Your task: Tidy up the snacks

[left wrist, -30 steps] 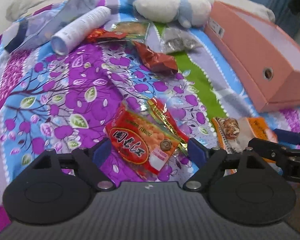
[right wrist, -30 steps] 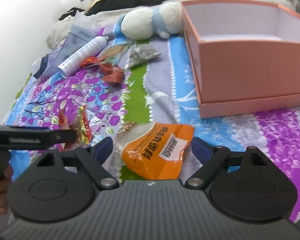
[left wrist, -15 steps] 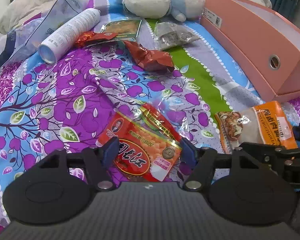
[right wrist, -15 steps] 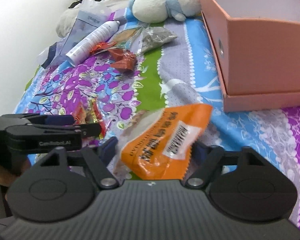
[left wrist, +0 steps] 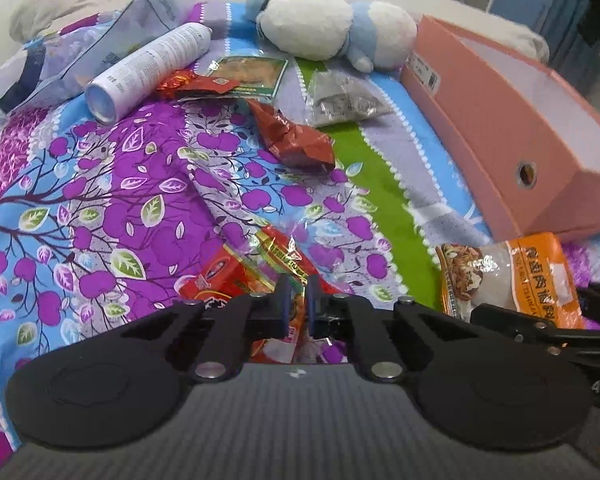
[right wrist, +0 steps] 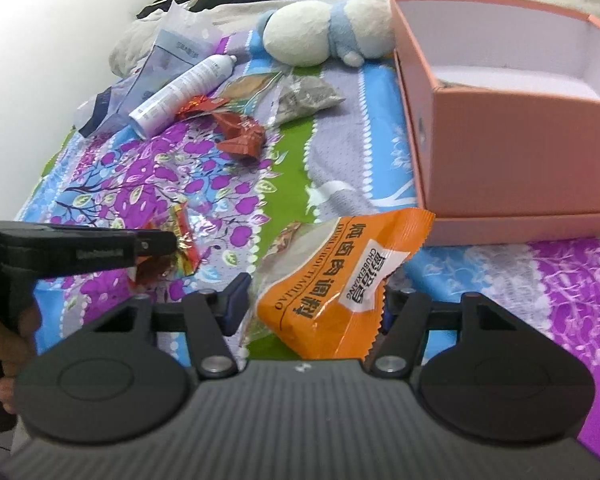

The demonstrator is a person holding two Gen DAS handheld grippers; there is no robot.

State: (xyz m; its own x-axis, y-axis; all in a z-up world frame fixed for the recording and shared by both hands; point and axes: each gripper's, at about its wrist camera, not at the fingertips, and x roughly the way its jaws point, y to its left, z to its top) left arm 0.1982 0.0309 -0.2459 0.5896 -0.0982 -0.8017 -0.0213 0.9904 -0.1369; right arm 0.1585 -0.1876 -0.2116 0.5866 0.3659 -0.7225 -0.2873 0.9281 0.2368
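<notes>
The orange snack packet [right wrist: 340, 280] carries black Chinese characters, with "CHUBEIXIANG" on its white sticker and a line of Latin capitals along one side that I can't read cleanly. It sits tilted up between the fingers of the right hand-held gripper [right wrist: 312, 308], whose jaws have just been closing in around it; the right pad is hidden behind the packet's zigzag edge and the left one stands slightly off, so I cannot tell whether they press it yet. Its clear half shows brownish food inside.

The left hand-held gripper [left wrist: 296, 306] has just closed, its jaws now nearly pressed together, pinching the red snack packet [left wrist: 236, 276] at its near edge. That packet is glossy red with gold trim; its print is too crumpled to read from here. Both packets are at the near part of the bed [left wrist: 100, 200], on the purple floral sheet.

To the right stands the pink box [right wrist: 500, 152], open-topped, white inside, its near wall close behind the orange packet. The floral stretch in the middle is bare. Farther back lie a crumpled dark red wrapper [left wrist: 296, 140], a grey packet [left wrist: 344, 100], a white spray can [left wrist: 148, 68] on its side with small unreadable print, and a white and blue plush toy [left wrist: 332, 28].
</notes>
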